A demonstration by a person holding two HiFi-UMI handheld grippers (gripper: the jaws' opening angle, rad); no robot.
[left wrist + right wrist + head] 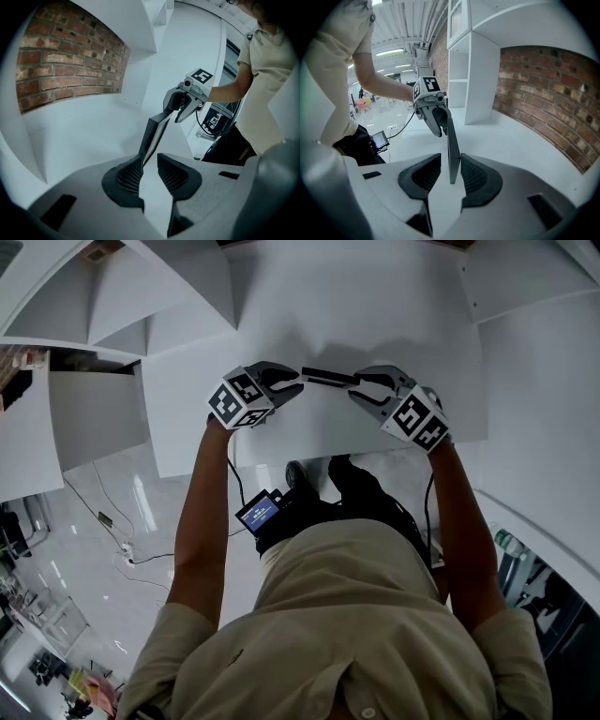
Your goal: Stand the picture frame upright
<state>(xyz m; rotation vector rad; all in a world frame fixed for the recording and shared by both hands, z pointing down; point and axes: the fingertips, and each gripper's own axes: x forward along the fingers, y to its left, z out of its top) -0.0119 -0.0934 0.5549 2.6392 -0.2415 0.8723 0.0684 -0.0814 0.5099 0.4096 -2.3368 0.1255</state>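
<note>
A thin dark picture frame (pixel 328 377) stands on its long edge on the white table (pixel 375 315), spanning the gap between my two grippers. In the left gripper view the frame (pixel 157 129) rests against the left pad of my left gripper (pixel 150 164), and white table shows between it and the other pad. In the right gripper view the frame (pixel 452 145) stands upright between the jaws of my right gripper (pixel 450 176), against the right pad, with a clear gap to the left pad. Each gripper sees the other at the frame's far end: the right gripper (pixel 180 105) and the left gripper (pixel 438 124).
White shelf units (pixel 141 296) stand at the table's back left, and a brick wall (pixel 543 84) lies behind them. A small screen device (pixel 261 510) hangs at the person's waist. Cables (pixel 122 549) lie on the glossy floor to the left.
</note>
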